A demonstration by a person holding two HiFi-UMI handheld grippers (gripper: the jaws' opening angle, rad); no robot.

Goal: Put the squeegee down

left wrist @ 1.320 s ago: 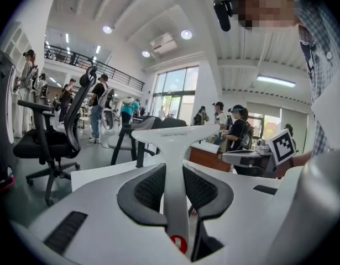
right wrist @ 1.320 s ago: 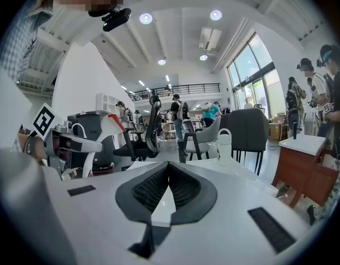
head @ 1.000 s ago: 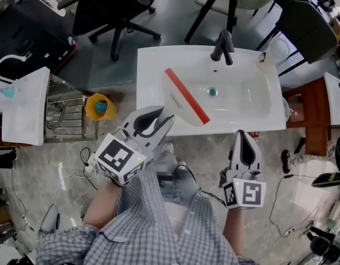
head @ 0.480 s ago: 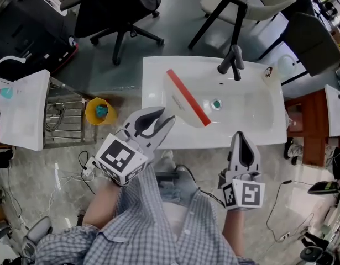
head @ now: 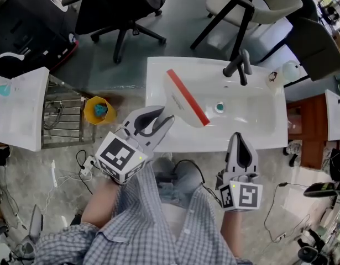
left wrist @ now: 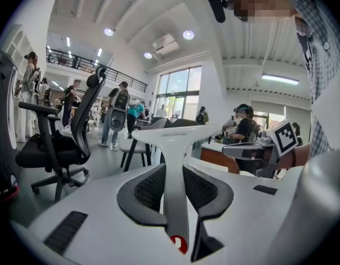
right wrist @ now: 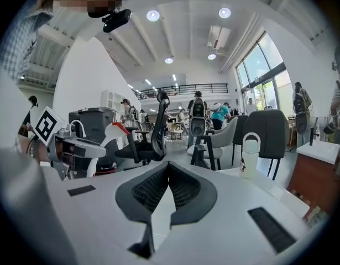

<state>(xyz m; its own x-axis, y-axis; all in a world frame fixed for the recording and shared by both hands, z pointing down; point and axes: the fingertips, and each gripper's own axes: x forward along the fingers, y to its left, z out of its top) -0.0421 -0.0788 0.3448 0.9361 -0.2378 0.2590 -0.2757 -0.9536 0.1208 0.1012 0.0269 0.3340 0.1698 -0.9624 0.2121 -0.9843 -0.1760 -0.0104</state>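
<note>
The left gripper (head: 160,120) had its fingers clamped on the handle of the squeegee (head: 184,99), the red-edged blade hanging over the left half of the sink (head: 258,139), past its front rim. The right gripper (head: 240,138), fingers together and empty, hovered by that rim.

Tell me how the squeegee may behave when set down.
Probably stiff and light: the left gripper holds the squeegee by its thin handle alone. Its wide head could tip it; the red blade probably resists sliding.
</note>
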